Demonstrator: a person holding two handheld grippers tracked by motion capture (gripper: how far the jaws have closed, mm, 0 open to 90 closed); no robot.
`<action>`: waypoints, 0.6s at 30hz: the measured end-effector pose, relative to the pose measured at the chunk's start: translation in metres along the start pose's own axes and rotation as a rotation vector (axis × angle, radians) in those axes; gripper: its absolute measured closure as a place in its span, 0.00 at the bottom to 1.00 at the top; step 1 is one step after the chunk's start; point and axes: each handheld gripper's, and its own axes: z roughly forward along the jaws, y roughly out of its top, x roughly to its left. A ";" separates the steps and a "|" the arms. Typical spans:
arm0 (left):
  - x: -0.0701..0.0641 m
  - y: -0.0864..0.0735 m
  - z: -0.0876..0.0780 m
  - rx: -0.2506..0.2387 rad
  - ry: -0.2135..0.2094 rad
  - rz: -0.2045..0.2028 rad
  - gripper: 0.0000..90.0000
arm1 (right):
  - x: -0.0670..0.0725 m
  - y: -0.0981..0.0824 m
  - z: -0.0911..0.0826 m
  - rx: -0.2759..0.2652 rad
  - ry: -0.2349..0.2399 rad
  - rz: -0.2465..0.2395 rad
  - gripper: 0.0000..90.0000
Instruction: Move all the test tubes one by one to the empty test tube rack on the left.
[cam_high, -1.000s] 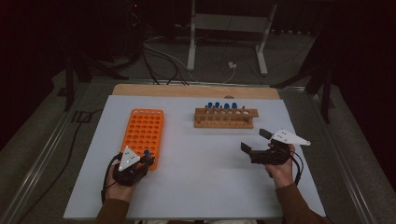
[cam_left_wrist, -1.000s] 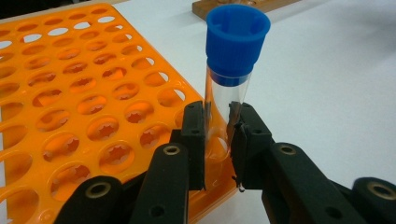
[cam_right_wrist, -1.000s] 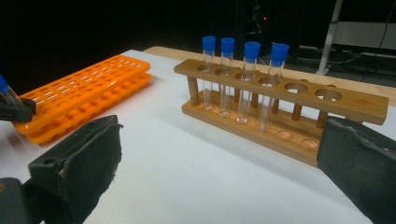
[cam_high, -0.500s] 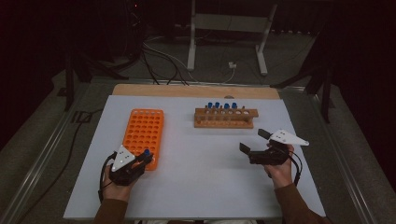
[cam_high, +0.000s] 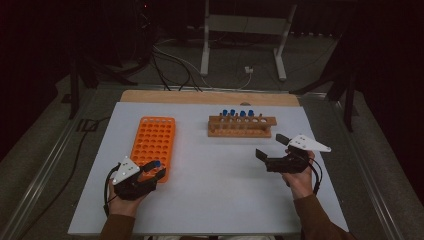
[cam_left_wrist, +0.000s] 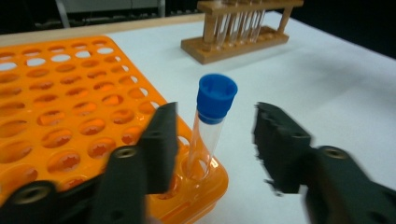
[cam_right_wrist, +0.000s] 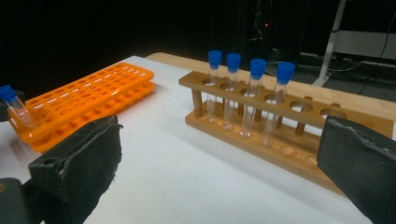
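My left claw (cam_left_wrist: 212, 154) has just been opening, letting go of the blue-capped tube (cam_left_wrist: 210, 128), which stands between its spread jaws, seated in the orange rack's (cam_left_wrist: 60, 121) corner hole. My right claw (cam_right_wrist: 224, 172) waits wide open, facing the wooden rack (cam_right_wrist: 280, 126) ahead.
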 end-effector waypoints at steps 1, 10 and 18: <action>0.000 0.000 -0.002 -0.010 0.002 0.000 0.47 | -0.001 0.002 0.001 -0.002 0.001 -0.001 0.00; 0.002 0.006 -0.012 -0.070 0.076 -0.012 0.03 | -0.011 0.023 0.016 -0.013 -0.011 -0.018 0.00; 0.007 0.005 -0.016 -0.088 0.119 -0.031 0.01 | -0.023 0.038 0.032 -0.006 -0.025 -0.011 0.01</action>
